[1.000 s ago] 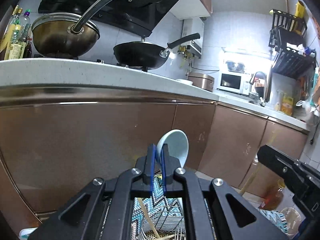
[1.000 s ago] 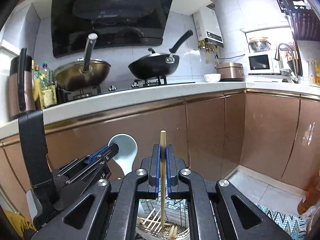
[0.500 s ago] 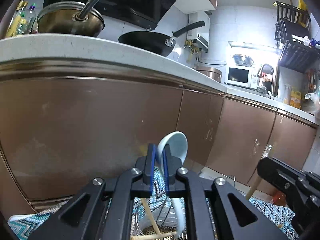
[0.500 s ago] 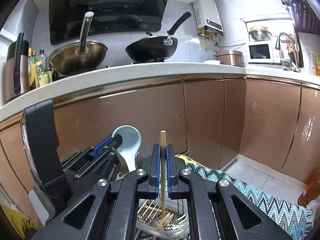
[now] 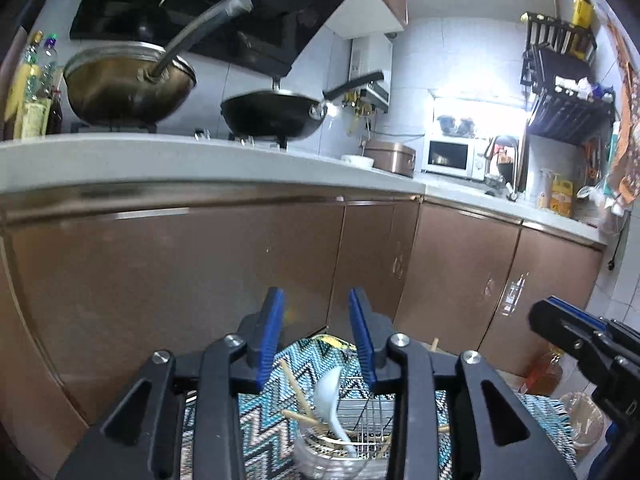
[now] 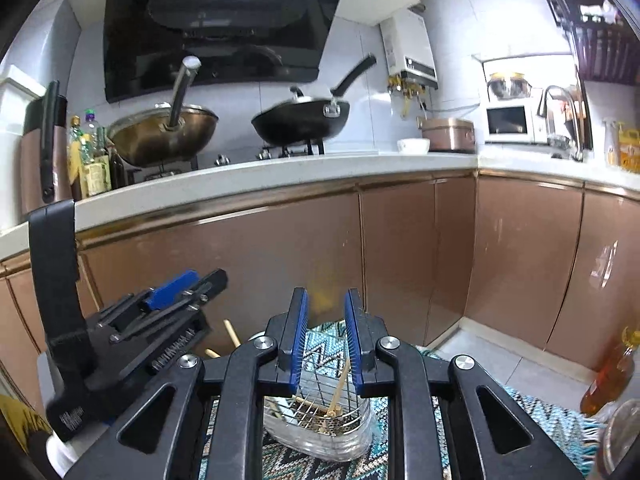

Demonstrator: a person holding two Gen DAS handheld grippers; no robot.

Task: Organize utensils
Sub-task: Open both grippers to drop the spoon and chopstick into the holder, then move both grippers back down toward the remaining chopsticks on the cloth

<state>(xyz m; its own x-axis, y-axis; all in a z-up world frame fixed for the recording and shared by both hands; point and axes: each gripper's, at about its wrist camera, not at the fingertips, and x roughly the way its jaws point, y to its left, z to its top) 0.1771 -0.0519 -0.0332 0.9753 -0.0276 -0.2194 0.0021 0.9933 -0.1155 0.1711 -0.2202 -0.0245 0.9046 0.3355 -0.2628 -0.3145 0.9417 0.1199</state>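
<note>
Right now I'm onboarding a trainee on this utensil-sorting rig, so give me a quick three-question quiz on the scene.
1. True or false: the left gripper holds the white ceramic spoon.
2. Where does the wooden chopstick under the right gripper rest? A) countertop B) wire utensil basket C) black wok
3. What lies under the basket?

Key: 1. False, both grippers are open. 2. B. 3. A zigzag-patterned mat.

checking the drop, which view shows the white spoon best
Left wrist view: the white spoon stands in the utensil holder below the open left gripper, bowl and handle visible. In the right wrist view I cannot make the spoon out.
</note>
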